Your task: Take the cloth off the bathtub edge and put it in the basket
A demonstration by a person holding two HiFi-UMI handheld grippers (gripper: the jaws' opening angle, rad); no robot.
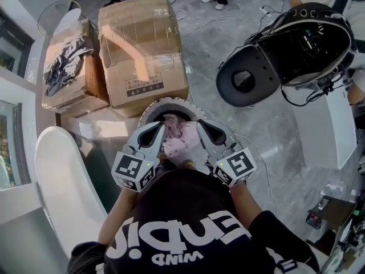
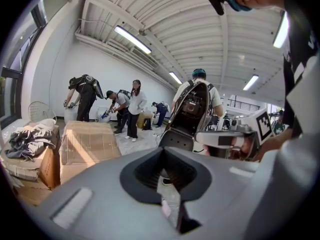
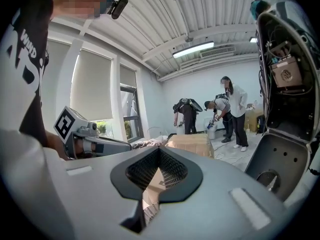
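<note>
While both of your grippers hang nearly level over the basket (image 1: 171, 101), the pink cloth (image 1: 178, 133) lies bunched inside it, beneath and between the two sets of jaws. Your left gripper (image 1: 157, 128) has its jaws brought fully together and grips nothing. A sliver of pink shows through the slit low in the left gripper view, which reads as the cloth down below rather than a pinch. Your right gripper (image 1: 203, 127) looks the same: jaws together, nothing held, only a cardboard box (image 1: 142, 50) and what seems to be basket weave visible through the narrow gap. The white bathtub (image 1: 60, 176) stands at your left, and no cloth shows on the part of its rim that the head view takes in.

Judged from this, the cloth is already delivered. Should a tuck be wanted, the cloth lies down from the jaws, not ahead. Both noses point away from you toward the boxes, so either would have to tip steeply first. The heap shows no clear long axis and sits about midway, neither hand nearer.
</note>
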